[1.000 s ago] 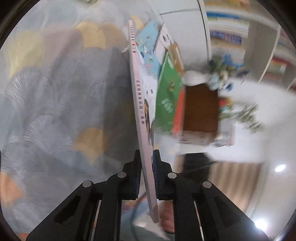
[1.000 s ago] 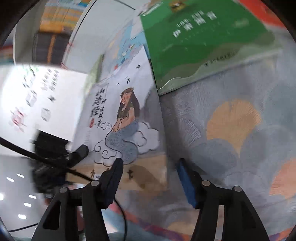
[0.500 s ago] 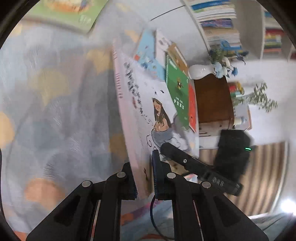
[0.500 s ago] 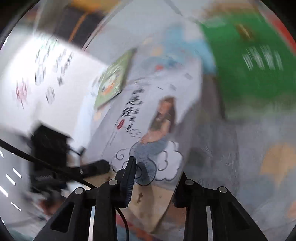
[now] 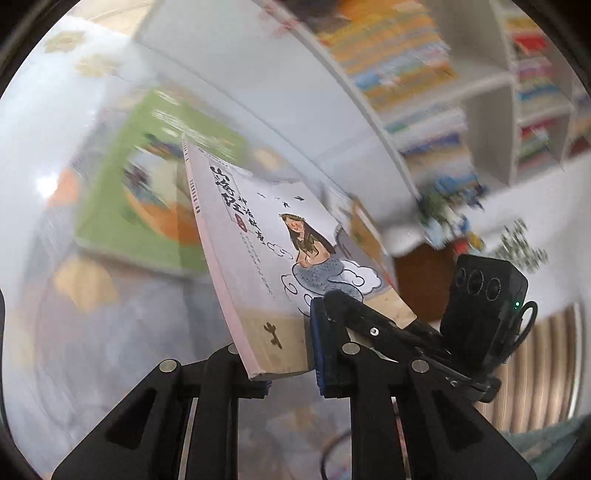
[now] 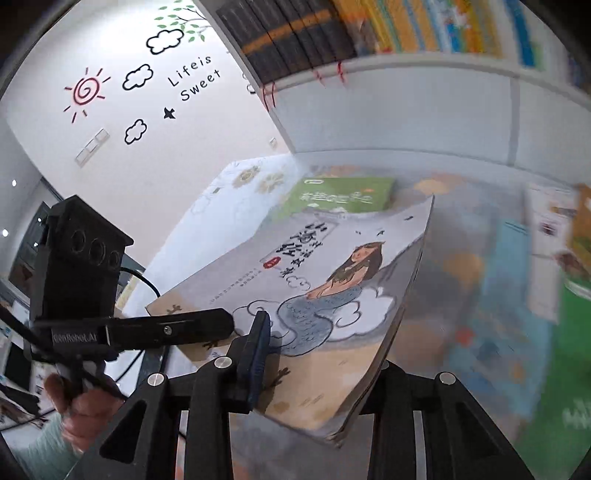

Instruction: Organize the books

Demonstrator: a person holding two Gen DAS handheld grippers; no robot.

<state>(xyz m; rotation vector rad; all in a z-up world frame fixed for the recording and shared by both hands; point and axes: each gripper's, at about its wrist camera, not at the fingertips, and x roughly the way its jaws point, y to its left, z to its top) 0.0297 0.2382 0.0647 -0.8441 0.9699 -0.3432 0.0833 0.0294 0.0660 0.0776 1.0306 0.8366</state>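
A pale book with a mermaid drawing on its cover [image 5: 280,258] [image 6: 332,295] hangs in the air above the patterned cloth, held by both grippers. My left gripper [image 5: 277,362] has the book's lower corner near the pink spine between its pads; its jaws are just starting to open. From the right wrist view its upper finger [image 6: 166,328] lies flat on the cover. My right gripper [image 6: 321,354] clamps the neighbouring bottom edge, blue pad on the cover and the other finger underneath, and its jaws are easing open slightly. In the left wrist view the right gripper's finger [image 5: 369,325] rests on the cover.
A green book [image 5: 147,184] [image 6: 343,192] lies on the cloth behind the held one. More books [image 6: 509,277] are spread at the right. White shelves packed with books [image 5: 424,74] [image 6: 369,29] rise beyond. A person's hand [image 6: 77,398] grips the left handle. A wooden cabinet [image 5: 421,277] stands at the right.
The book has come up off the cloth and swung from edge-on to cover-up. The right gripper closed on its bottom edge. Both views now face the shelves.
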